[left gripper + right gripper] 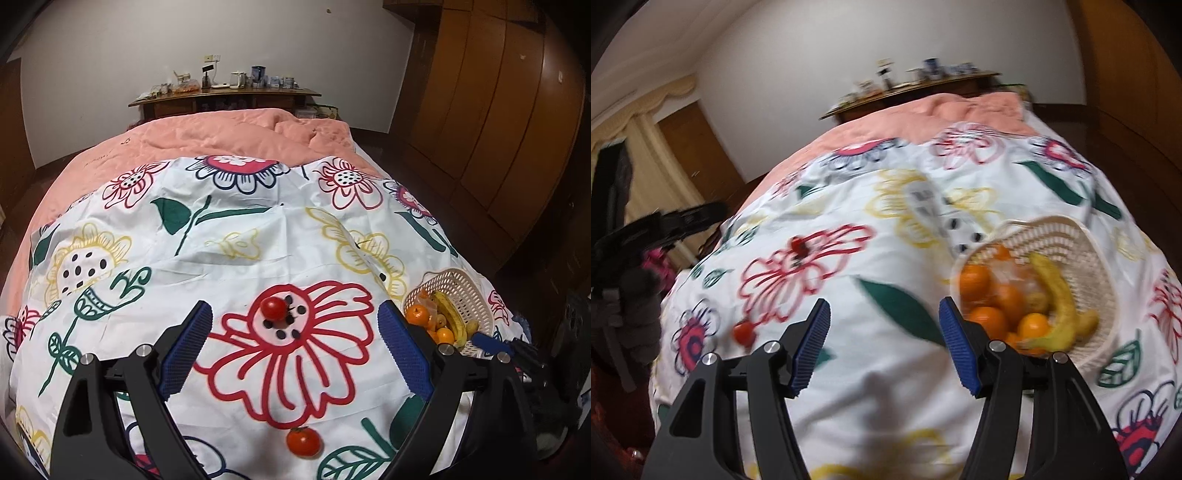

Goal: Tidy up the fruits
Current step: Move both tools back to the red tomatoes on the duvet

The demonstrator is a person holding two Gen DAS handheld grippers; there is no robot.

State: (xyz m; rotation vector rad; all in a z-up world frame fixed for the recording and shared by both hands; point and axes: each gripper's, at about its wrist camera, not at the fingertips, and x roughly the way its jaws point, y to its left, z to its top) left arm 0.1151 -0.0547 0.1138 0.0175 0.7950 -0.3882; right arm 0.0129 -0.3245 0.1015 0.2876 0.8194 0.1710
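Observation:
Two red tomatoes lie on the floral cloth: one (273, 307) ahead of my left gripper (295, 314), one (303, 441) close below it. The left gripper is open and empty above the cloth. A white lattice basket (469, 295) at the right holds oranges (417, 315) and bananas (448, 314). In the blurred right wrist view, my right gripper (884, 310) is open and empty, just left of the basket (1071, 243) with its oranges (975, 277) and bananas (1060, 295). Both tomatoes show at the left, one far (798, 245) and one near (744, 331).
The floral cloth (258, 236) covers a bed with a pink quilt (229, 136). A cluttered wooden headboard shelf (221, 92) stands behind. Wooden wardrobes (498, 110) line the right side. The bed edge drops off just right of the basket.

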